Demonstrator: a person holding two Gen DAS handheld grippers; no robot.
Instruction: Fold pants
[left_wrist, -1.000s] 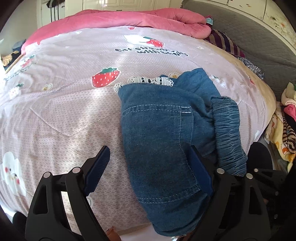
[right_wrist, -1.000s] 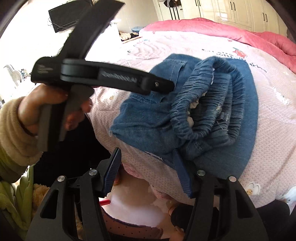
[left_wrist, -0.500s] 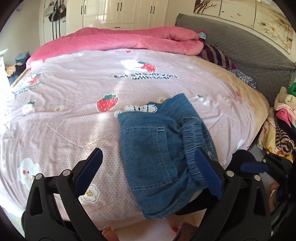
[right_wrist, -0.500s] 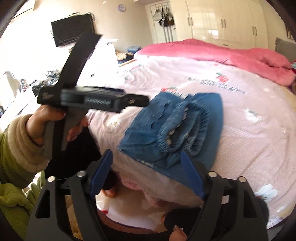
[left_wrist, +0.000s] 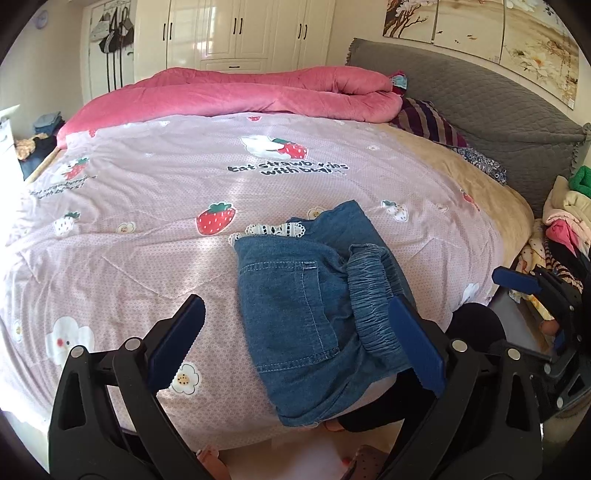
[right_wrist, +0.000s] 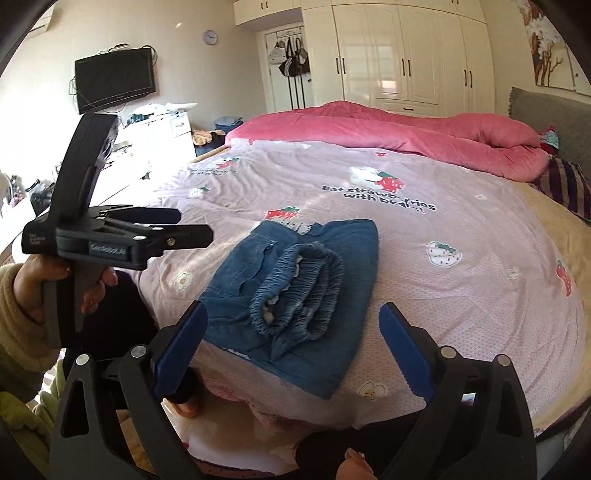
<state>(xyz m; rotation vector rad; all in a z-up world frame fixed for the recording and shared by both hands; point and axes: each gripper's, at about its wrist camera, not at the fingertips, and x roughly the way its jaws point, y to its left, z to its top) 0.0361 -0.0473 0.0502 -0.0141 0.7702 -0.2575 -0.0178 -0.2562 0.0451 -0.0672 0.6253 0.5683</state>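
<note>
Left wrist view, bottom of frame: left gripper (left_wrist: 295, 343) with jaws spread wide, nothing pinched, blue pads clear of the cloth. The right pad overlaps the pants' waistband in the picture only; no contact visible.

Right wrist view, bottom of frame: right gripper (right_wrist: 291, 350), jaws just been opening and now spread wide, empty, held off the pants. At left of that frame a hand (right_wrist: 55, 284) in a beige sleeve grips the handle of the left gripper.

Pants (left_wrist: 314, 310): blue denim, folded into a compact bundle, lying on the bed (left_wrist: 129, 258) at its near edge, centre-right in the left view, lower centre in the right view (right_wrist: 295, 291). Gathered elastic waistband on top of the fold, toward the right side in the left view. A bit of white lace trim shows at the far edge. Near corner of the bundle hangs slightly over the bed's edge.

Beyond: pink strawberry-print cover across mid-frame. Rolled pink quilt (left_wrist: 229, 96) at the far edge. Grey headboard (left_wrist: 480, 107) upper right. White wardrobe (left_wrist: 236, 33) at top.
</note>
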